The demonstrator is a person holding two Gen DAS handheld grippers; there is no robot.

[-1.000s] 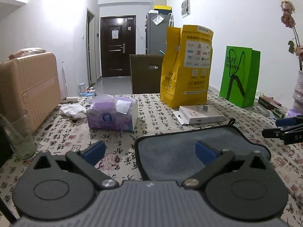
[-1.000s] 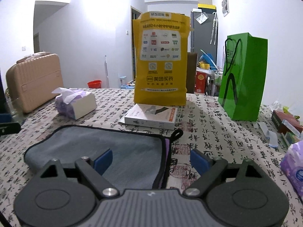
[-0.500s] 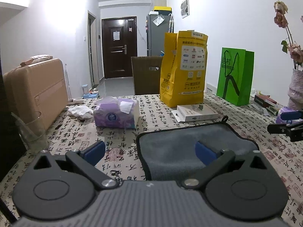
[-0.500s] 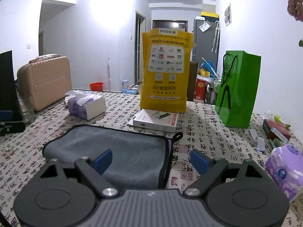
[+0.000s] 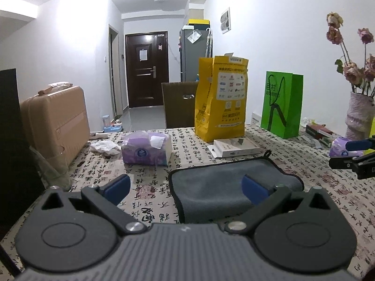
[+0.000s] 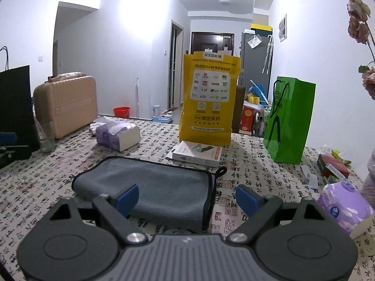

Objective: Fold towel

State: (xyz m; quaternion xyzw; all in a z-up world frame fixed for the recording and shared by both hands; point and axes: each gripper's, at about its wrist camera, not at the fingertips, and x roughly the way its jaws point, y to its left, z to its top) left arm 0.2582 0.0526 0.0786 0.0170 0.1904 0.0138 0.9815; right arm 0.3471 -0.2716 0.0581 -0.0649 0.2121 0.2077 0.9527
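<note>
A grey towel (image 5: 220,187) with black edging lies folded flat on the patterned tablecloth; it also shows in the right wrist view (image 6: 159,185). My left gripper (image 5: 186,186) is open and empty, raised above the towel's near left corner. My right gripper (image 6: 187,197) is open and empty, raised above the towel's near right edge. The right gripper also shows at the right edge of the left wrist view (image 5: 351,154), and the left gripper at the left edge of the right wrist view (image 6: 9,147).
A purple tissue box (image 5: 146,151), a white flat box (image 5: 234,148), a yellow bag (image 5: 221,98) and a green bag (image 5: 282,104) stand beyond the towel. A glass (image 6: 45,135) and tan suitcase (image 6: 66,104) stand left. A vase (image 5: 359,114) and tissue pack (image 6: 344,203) are right.
Both grippers have pulled back and risen away from the towel, staying open. The towel lies still and looks smaller in both views.
</note>
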